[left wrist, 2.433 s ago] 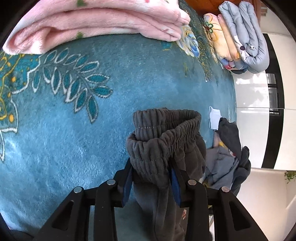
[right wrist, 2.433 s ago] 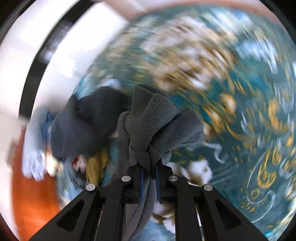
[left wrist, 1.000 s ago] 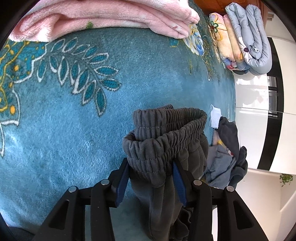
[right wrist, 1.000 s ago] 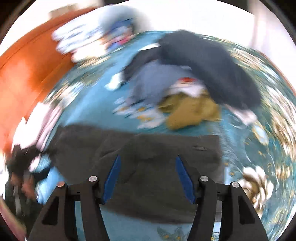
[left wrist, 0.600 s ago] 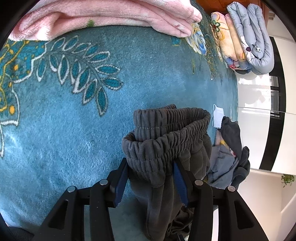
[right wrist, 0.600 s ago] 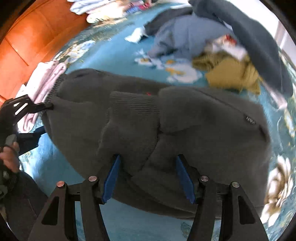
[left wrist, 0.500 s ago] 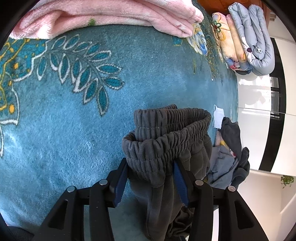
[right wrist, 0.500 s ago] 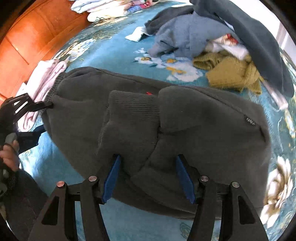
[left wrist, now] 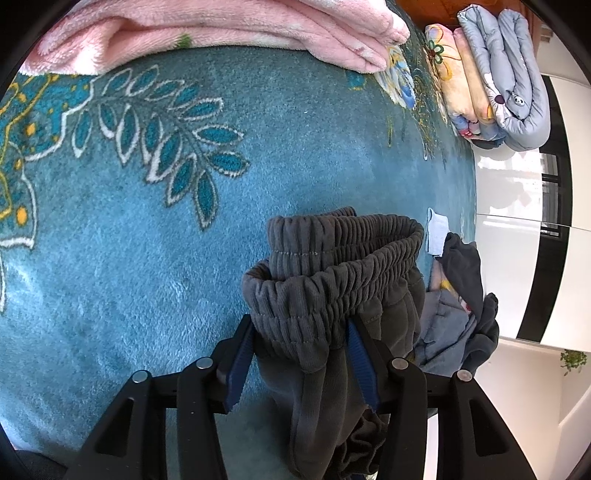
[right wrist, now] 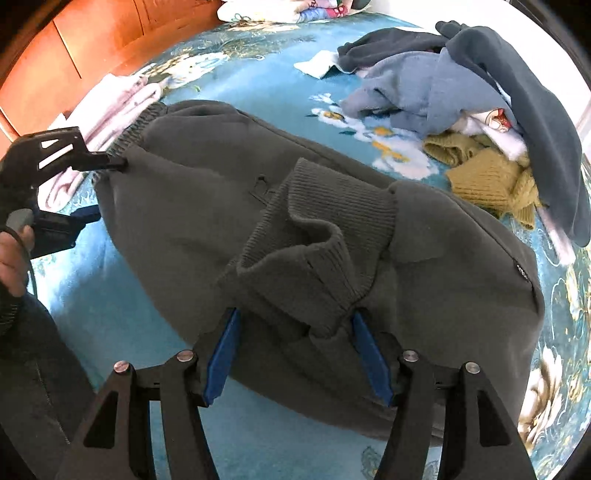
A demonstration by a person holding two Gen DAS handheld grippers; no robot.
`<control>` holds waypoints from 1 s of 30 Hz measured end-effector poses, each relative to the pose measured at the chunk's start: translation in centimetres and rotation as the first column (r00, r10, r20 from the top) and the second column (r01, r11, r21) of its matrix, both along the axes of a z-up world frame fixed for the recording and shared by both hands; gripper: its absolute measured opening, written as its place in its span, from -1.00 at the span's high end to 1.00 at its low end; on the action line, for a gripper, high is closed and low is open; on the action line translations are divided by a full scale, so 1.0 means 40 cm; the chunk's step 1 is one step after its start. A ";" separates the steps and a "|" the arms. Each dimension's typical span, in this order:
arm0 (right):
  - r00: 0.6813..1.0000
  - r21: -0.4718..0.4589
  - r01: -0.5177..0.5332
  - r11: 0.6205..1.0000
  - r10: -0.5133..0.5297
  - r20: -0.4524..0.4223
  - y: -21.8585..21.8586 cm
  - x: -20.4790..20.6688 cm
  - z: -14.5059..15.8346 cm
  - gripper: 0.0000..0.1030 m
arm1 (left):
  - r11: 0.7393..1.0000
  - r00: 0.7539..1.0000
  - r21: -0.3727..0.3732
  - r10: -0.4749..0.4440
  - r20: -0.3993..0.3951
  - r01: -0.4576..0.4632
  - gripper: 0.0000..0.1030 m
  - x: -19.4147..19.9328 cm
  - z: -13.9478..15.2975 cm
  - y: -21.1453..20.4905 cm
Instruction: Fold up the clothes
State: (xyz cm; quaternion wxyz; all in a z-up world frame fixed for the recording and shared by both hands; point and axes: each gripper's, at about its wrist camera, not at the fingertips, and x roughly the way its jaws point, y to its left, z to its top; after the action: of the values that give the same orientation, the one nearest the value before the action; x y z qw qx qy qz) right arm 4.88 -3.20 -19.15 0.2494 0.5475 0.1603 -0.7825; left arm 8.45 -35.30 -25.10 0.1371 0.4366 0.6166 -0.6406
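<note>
I take the dark grey sweatpants [right wrist: 207,206] as my landmark: they lie folded over on the teal patterned carpet [left wrist: 110,277], waistband toward my left side and ribbed cuffs [right wrist: 317,236] doubled back on top near the middle. Farthest left of the pants, seen from the right wrist camera, my left gripper [right wrist: 107,160] reaches in from the edge of the frame and touches the elastic waistband [left wrist: 332,273]. In the left wrist view that waistband is bunched between its 2 blue-padded fingers [left wrist: 238,365]; the cloth fills the gap between them, so I read the left claw as clenched on the pants. Beyond the waistband, a folded pink blanket [left wrist: 221,29] rests on the carpet, and farther back and to the right sits a stack of folded quilts [left wrist: 495,70]. Moving right along the pants, my right gripper [right wrist: 295,347] hovers over the cuffs with its 2 blue pads [right wrist: 221,350] spread wide, 1 on each side of the ribbed fold; its claw is released, gripping nothing. To the right of the pants, well beyond their far edge, lies a loose pile of clothes [right wrist: 461,110]: a light blue top, a dark navy garment draped over it, and a mustard knit [right wrist: 487,181] nearest the pants. An orange wooden panel [right wrist: 74,48] runs behind the carpet at upper left.
</note>
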 end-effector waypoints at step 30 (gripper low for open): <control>0.924 -0.162 0.375 0.913 -0.381 -0.011 0.299 -0.108 0.122 -0.23 | 0.994 0.989 -0.105 -0.031 -0.143 0.015 0.30 -0.011 0.064 0.005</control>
State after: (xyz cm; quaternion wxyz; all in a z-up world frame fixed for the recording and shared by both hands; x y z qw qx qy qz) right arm 0.56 8.75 -14.26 0.1322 0.5304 -0.0053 -0.8374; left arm 8.02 -35.10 -22.55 0.1071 0.3883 0.5856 -0.7034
